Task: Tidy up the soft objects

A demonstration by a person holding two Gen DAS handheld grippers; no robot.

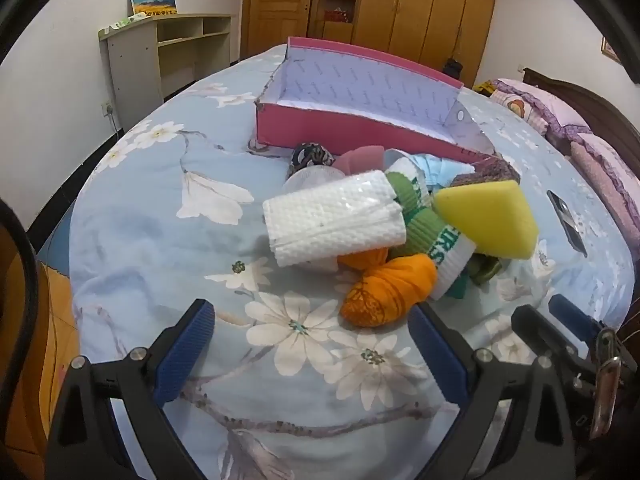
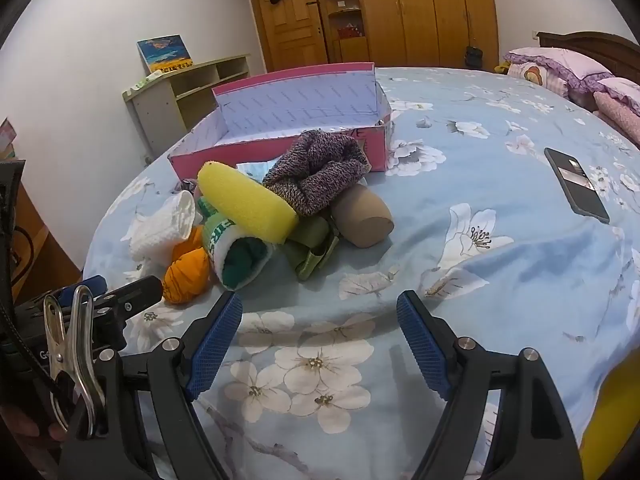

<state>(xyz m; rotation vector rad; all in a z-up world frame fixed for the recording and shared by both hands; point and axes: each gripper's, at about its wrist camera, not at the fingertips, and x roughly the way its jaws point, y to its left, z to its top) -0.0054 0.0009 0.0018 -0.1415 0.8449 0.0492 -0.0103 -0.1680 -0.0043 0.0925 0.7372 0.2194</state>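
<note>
A pile of soft things lies on the bed in front of an open pink box (image 1: 320, 128) (image 2: 280, 148). It holds a white folded cloth (image 1: 332, 220) (image 2: 160, 228), a yellow sponge (image 1: 488, 216) (image 2: 248, 200), an orange sock ball (image 1: 388, 292) (image 2: 186, 276), a green and white sock (image 1: 436, 240) (image 2: 236, 252), a purple knit piece (image 2: 320, 168), a tan roll (image 2: 364, 212) and an olive cloth (image 2: 312, 248). My left gripper (image 1: 310, 320) is open and empty, just short of the orange ball. My right gripper (image 2: 320, 312) is open and empty, in front of the pile.
The bed has a light blue flowered cover (image 1: 160, 240) (image 2: 480, 280). A black phone (image 2: 576, 184) (image 1: 566, 220) lies to the right. Pink pillows (image 2: 560, 68) sit at the far right. A shelf (image 1: 176, 52) and wooden wardrobes (image 2: 420, 12) stand behind the bed.
</note>
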